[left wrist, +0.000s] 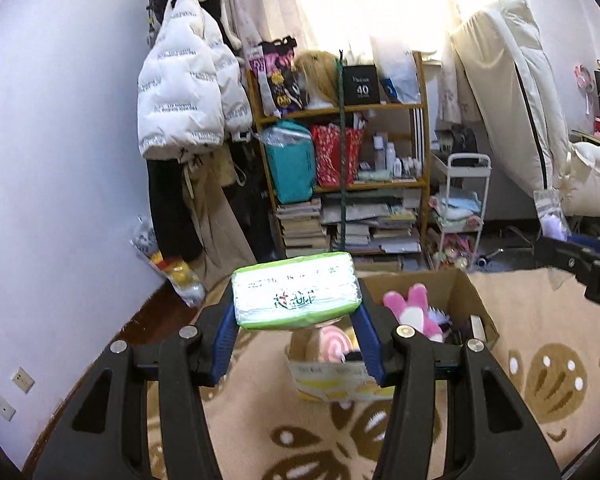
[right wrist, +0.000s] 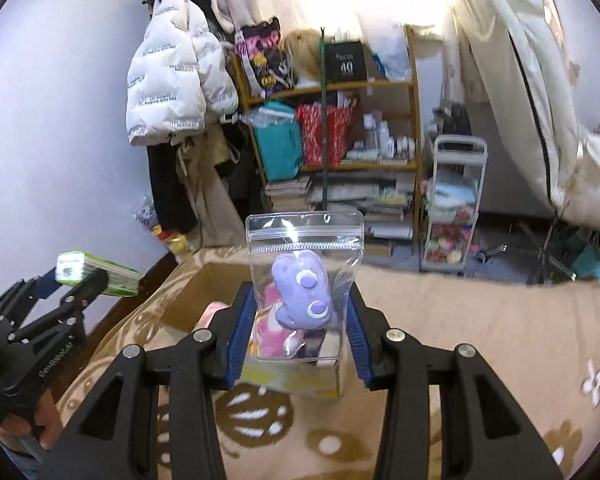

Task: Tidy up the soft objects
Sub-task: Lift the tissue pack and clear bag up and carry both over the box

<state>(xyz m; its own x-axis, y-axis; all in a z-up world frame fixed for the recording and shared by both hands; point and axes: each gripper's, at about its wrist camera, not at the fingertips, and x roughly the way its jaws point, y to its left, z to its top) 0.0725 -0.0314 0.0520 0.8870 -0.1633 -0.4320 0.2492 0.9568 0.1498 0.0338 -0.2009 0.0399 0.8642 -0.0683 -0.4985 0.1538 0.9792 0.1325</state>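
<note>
Our left jaws are standing fairly wide, clamping the two short ends of a green-and-white tissue pack between the blue pads of the left gripper. We are holding the pack level and off the floor, above the near left corner of an open cardboard box that is sitting on the patterned beige carpet. In the box a pink plush is lying near the middle, and a round pink-and-white swirled toy is showing just under the pack.

Our right jaws are set a little narrower, pinching the sides of a clear zip bag in the right gripper. The bag is standing upright between the pads, sealed strip at the top, and a purple plush with round pale-ringed eyes is sitting inside it. We are holding it in the air over the near edge of the same box; through the clear plastic the pink toys in the box are showing. In the right wrist view the left gripper is appearing at the left edge with the tissue pack in its grasp, just beside the box's left wall.

Behind the box, against the far wall, a wooden shelf is carrying bags and stacked books.
</note>
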